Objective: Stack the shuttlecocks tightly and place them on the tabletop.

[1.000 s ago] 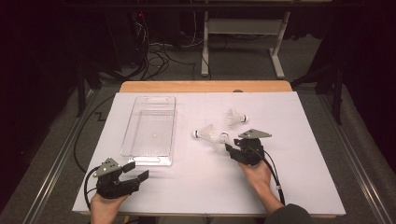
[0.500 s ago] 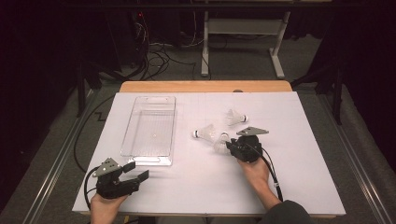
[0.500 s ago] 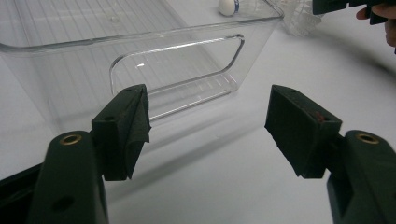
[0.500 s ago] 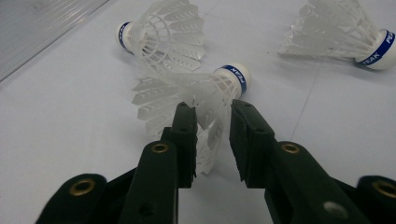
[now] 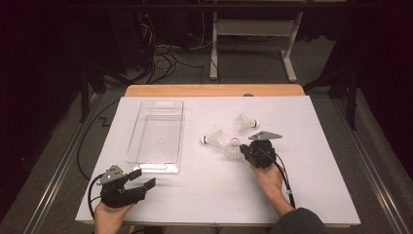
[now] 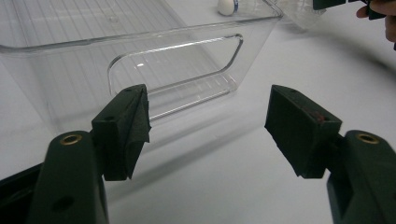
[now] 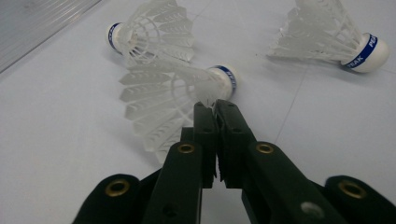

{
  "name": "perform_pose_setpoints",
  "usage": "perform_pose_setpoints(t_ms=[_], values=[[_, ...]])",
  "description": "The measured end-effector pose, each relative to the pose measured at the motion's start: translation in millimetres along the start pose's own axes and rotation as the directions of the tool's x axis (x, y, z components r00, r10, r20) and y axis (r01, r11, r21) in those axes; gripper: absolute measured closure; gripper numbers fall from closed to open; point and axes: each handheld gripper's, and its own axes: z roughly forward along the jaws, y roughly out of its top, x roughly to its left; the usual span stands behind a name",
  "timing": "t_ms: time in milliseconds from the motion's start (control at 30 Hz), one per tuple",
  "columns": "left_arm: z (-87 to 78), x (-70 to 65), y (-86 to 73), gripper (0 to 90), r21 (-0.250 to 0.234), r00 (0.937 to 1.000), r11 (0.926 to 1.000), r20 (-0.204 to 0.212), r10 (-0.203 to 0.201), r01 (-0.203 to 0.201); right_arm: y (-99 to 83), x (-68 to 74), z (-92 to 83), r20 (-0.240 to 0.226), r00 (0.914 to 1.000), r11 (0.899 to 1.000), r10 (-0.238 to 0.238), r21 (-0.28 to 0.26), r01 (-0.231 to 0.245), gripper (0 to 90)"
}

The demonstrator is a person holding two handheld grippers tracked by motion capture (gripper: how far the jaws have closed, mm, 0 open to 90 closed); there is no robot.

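The right claw (image 7: 215, 108) is being held clenched on the feather skirt of the nearest shuttlecock (image 7: 175, 95), close behind its cork, with the jaws pressed almost together; in the high view this shuttlecock (image 5: 234, 148) is being kept on the white tabletop (image 5: 311, 190), just beside the claw tip. Because the grip is being taken on thin feathers and not on the cork, slipping, twisting or crushing of the skirt is being risked if the claw is lifted quickly. A second shuttlecock (image 7: 152, 30) is lying just beside the held one, with the skirts apparently touching, so it is likely to be dragged or rolled by any sideways pull. A third shuttlecock (image 7: 334, 39) is lying well apart and is judged to be out of danger. The clear plastic bin (image 5: 157, 136) is standing empty to the left of the shuttlecocks; if a transfer is intended, its rim is being presented as an obstacle on which the trailing feathers could be caught. The left claw (image 6: 208, 123) is being held released, jaws wide apart, near the handle cut-out of the bin's end wall (image 6: 177, 70), which could be nudged by a careless advance.
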Motion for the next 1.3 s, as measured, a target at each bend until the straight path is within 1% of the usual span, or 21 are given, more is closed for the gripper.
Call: perform_pose_setpoints(t_ms=[33, 167, 267, 600, 900, 1300], values=[[0.0, 0.0, 0.0, 31.3, 0.0, 1.0, 1.0, 0.0, 0.0, 0.0, 0.1, -0.3, -0.4, 0.001, 1.0, 1.0, 0.005, 0.001, -0.005, 89.6], [0.2, 0.1, 0.0, 31.4, 0.001, 1.0, 1.0, 0.001, 0.0, 0.0, 0.2, -2.2, -2.0, 0.002, 1.0, 1.0, 0.001, 0.006, -0.001, 90.0], [0.1, 0.1, 0.0, 31.4, 0.0, 1.0, 1.0, 0.001, -0.001, 0.001, 0.4, -3.6, -3.4, -0.006, 1.0, 1.0, 0.005, 0.01, -0.005, 90.0], [0.3, -0.3, 0.1, 31.4, 0.001, 1.0, 1.0, 0.001, 0.0, 0.0, 2.3, -8.9, -8.8, -0.054, 0.9985, 1.0, 0.012, 0.026, -0.01, 90.0], [0.0, -0.3, 0.0, 31.4, 0.0, 1.0, 1.0, 0.004, 0.0, 0.0, 10.5, -8.7, -6.5, -0.093, 0.9956, 0.999, 0.002, 0.045, 0.002, 90.0], [0.3, -0.5, 0.1, 31.4, 0.001, 1.0, 1.0, 0.004, 0.002, -0.002, 15.2, -11.7, 0.4, -0.122, 0.9925, 0.999, 0.008, 0.052, -0.001, 90.0]])
